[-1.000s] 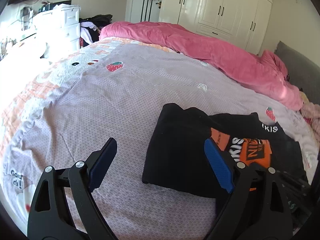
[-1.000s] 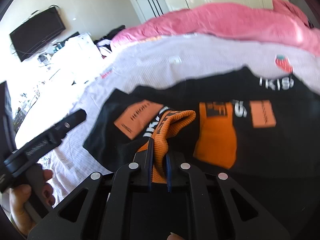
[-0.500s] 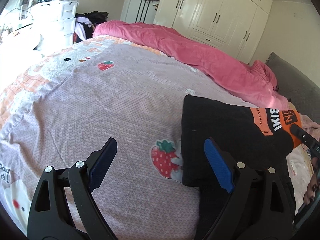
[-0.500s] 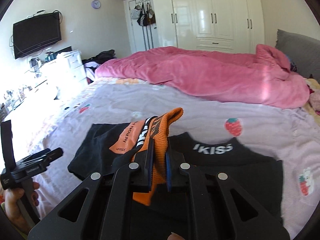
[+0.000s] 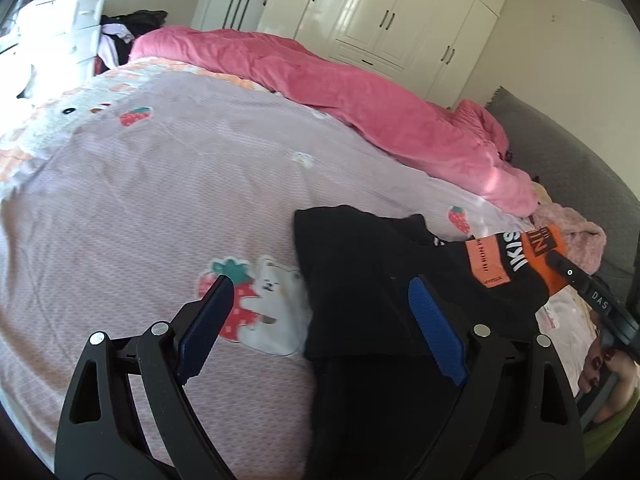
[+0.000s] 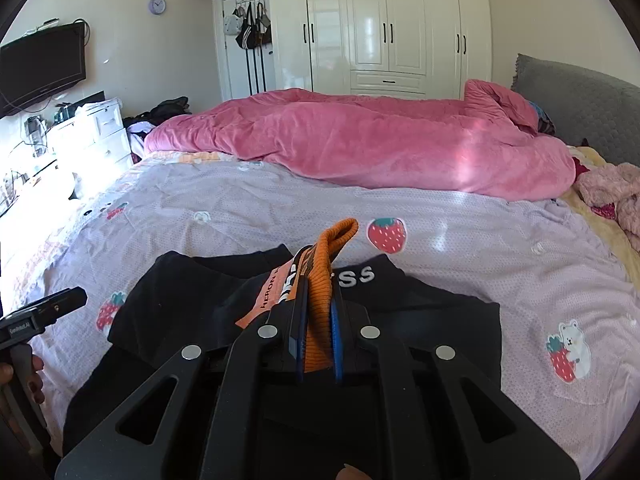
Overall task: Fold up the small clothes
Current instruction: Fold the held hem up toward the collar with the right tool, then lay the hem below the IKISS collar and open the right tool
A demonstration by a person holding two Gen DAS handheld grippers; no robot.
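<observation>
Black knit top (image 6: 192, 300) with orange ribbed trim and white lettering lies on a lilac bedsheet (image 6: 460, 248) printed with strawberries and bears. The right gripper (image 6: 316, 312) pinches a fold of the orange trim between its blue pads, lifting it above the rest of the garment. The left gripper (image 5: 320, 312) hovers over the top's near edge with its fingers spread wide and nothing between them. A rumpled pink duvet (image 6: 360, 144) lies across the far side of the bed, before white wardrobe doors (image 6: 384, 28).
</observation>
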